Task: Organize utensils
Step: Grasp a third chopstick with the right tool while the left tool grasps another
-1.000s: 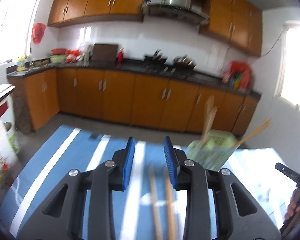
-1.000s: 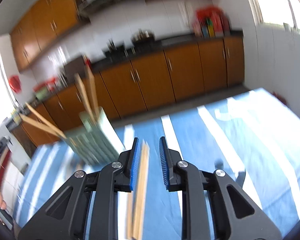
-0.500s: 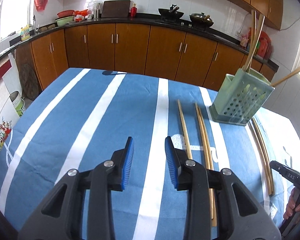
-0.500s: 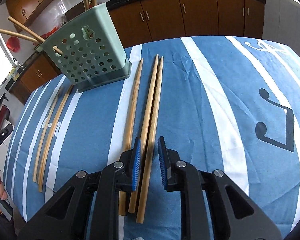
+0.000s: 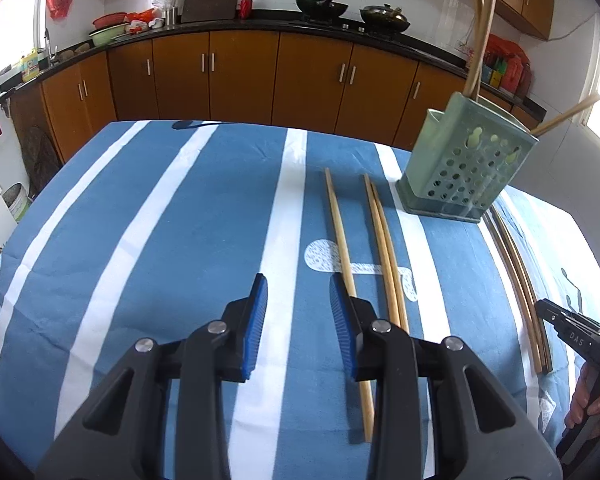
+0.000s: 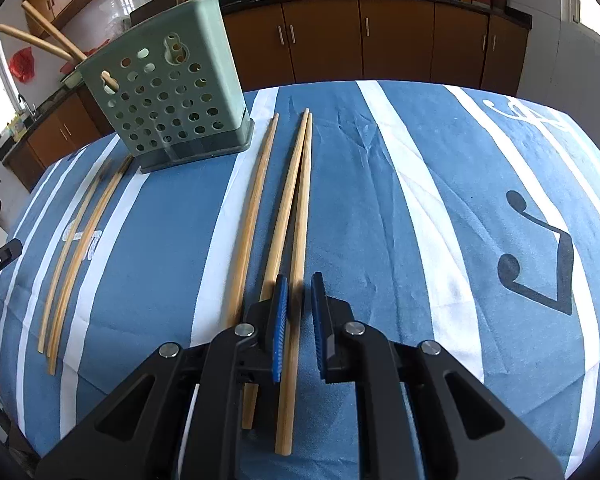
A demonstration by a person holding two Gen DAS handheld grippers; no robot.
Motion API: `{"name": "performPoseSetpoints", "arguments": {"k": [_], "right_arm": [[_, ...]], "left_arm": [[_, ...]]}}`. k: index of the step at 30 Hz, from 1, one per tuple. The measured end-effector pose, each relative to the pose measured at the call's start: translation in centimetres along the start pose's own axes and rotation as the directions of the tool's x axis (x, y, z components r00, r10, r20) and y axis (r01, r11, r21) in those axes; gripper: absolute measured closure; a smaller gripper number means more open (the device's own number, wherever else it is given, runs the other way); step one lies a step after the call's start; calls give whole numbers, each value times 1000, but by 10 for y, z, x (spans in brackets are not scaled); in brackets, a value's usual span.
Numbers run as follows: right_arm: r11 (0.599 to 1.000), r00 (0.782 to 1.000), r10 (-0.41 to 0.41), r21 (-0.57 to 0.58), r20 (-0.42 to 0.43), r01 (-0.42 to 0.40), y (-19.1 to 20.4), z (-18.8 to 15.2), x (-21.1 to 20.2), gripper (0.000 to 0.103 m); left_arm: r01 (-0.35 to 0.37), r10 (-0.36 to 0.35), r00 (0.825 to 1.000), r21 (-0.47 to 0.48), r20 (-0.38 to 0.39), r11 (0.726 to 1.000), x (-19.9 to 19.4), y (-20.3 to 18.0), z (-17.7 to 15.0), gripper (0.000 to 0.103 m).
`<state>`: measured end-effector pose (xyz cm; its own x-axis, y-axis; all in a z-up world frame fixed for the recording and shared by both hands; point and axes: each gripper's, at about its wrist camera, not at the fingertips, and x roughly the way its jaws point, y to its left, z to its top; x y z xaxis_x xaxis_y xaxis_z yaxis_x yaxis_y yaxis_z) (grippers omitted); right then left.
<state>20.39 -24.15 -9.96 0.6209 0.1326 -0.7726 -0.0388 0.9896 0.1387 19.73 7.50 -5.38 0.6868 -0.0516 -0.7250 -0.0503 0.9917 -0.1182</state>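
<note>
A green perforated holder (image 6: 172, 92) stands on the blue striped cloth with several chopsticks in it. To its right in the right wrist view lie three chopsticks: a single one (image 6: 256, 208) and a touching pair (image 6: 290, 200). My right gripper (image 6: 299, 280) is closing on the pair's right chopstick (image 6: 305, 184), which runs between its blue pads near its near end. In the left wrist view the holder (image 5: 468, 168) is at the right. My left gripper (image 5: 298, 280) hangs open and empty over a white stripe, and a single chopstick (image 5: 340, 240) passes just outside its right finger.
A chopstick pair (image 5: 384, 240) lies between that single chopstick and the holder. More chopsticks (image 5: 516, 272) lie right of the holder, where a hand (image 5: 592, 396) holds the other gripper. Brown kitchen cabinets (image 5: 240, 76) stand behind the table's far edge.
Both grippers have tilted down from the cabinets and come low over the cloth. The right jaws have narrowed around one chopstick. The left jaws keep the same gap.
</note>
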Motion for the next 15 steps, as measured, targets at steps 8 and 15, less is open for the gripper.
{"name": "performPoseSetpoints", "arguments": {"k": [8,15], "right_arm": [[978,991,-132,166,13,128,-53,8,-2,95],[974,989,-148,174,16,143,-63,6,-3,95]], "left_arm": [[50,-49,998,34,-41,998,12,-15,-11,70],[58,-50,994,89,-97,994,30,-34,-20,71]]}}
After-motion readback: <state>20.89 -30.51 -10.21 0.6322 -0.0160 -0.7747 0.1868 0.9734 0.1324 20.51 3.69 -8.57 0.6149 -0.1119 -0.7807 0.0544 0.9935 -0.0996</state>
